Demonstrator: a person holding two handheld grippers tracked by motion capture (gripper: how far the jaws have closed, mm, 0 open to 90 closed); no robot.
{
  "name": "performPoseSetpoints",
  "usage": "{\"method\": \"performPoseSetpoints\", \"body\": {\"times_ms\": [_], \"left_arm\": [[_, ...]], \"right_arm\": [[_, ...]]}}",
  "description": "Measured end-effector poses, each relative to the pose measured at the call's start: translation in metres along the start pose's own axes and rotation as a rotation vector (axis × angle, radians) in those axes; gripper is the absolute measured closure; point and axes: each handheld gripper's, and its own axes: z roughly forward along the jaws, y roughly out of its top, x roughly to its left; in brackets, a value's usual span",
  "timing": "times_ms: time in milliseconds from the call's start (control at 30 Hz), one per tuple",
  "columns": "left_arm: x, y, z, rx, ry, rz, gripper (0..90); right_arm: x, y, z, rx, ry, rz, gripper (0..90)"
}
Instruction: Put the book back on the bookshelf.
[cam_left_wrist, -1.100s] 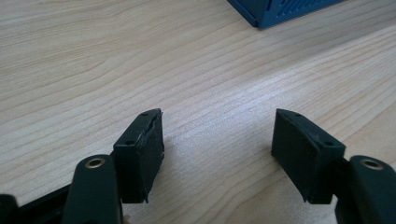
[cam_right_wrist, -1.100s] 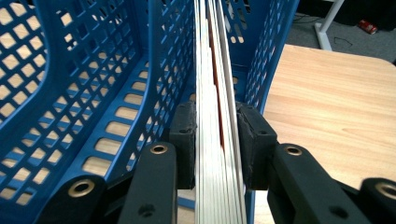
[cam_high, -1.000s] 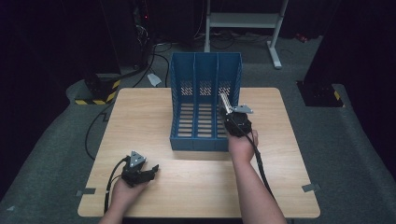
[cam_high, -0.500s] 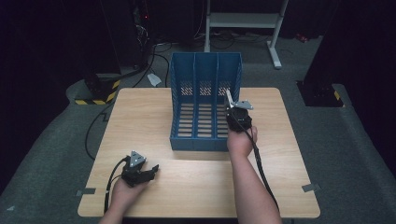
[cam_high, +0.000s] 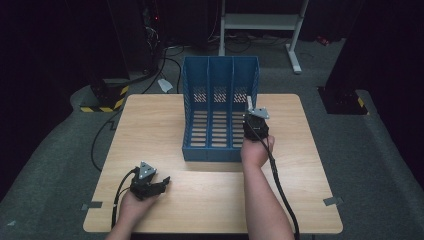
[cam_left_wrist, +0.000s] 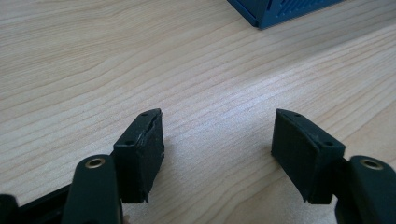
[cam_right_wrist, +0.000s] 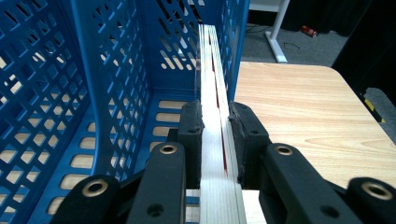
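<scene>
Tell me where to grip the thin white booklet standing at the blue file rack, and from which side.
Take the white booklet by its near upright edge, coming from the rack's open front. It stands on edge in the blue file rack, so only that narrow edge is offered. The right tool already pinches it there, one pad on each face.

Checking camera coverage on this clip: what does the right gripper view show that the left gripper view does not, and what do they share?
Right gripper view: the right tongs shut on a thin white book, held edge-up in the rightmost compartment of the blue file rack, with a white stand leg on the floor beyond.

Left gripper view: the left tongs, open with nothing between the pads, low over bare wood, and one lower corner of the rack.

Both: the wooden table and part of the blue rack.
</scene>
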Motion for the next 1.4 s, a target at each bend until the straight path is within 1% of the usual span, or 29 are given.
{"method": "performPoseSetpoints", "body": {"times_ms": [267,733,867,933,967,1000,1167,1200,1233,1333,1367,1400], "left_arm": [[0.0001,0.0000,-0.0002,0.002,0.000,0.005,34.2],[0.0001,0.0000,-0.0002,0.002,-0.001,0.005,34.1],[0.0002,0.0000,-0.0002,0.003,-0.002,0.005,34.1],[0.0001,0.0000,-0.0002,0.003,-0.002,0.006,34.2],[0.0001,0.0000,-0.0002,0.003,-0.002,0.006,34.2],[0.0001,0.0000,-0.0002,0.002,-0.003,0.005,34.2],[0.0003,0.0000,-0.0002,0.003,-0.003,0.008,34.0],[0.0001,0.0000,-0.0001,0.003,-0.004,0.005,33.9],[0.0001,0.0000,-0.0001,0.003,-0.004,0.006,34.0],[0.0004,0.0001,-0.0002,0.003,-0.002,0.010,33.9],[0.0001,0.0000,-0.0001,0.003,-0.004,0.005,33.9],[0.0001,0.0000,-0.0001,0.003,-0.004,0.005,33.8]], "right_arm": [[-0.0010,-0.0074,0.0000,-0.013,-0.007,0.028,75.4],[-0.0012,-0.0086,0.0002,-0.010,0.000,0.021,73.3],[-0.0022,-0.0080,0.0002,-0.011,0.009,0.021,70.3],[-0.0037,-0.0072,0.0002,-0.013,0.025,0.020,65.7],[-0.0037,-0.0072,0.0002,-0.013,0.025,0.020,65.7],[-0.0038,-0.0067,-0.0003,-0.007,0.035,0.020,63.0],[-0.0035,-0.0058,-0.0013,-0.006,0.054,0.010,59.8],[-0.0034,-0.0055,-0.0015,-0.008,0.053,0.009,59.1],[-0.0038,-0.0047,-0.0021,-0.011,0.055,0.006,56.5],[-0.0047,-0.0038,-0.0026,-0.004,0.059,0.008,54.4],[-0.0051,-0.0032,-0.0032,-0.008,0.059,0.007,52.0],[-0.0051,-0.0032,-0.0032,-0.008,0.059,0.007,52.0]]}}
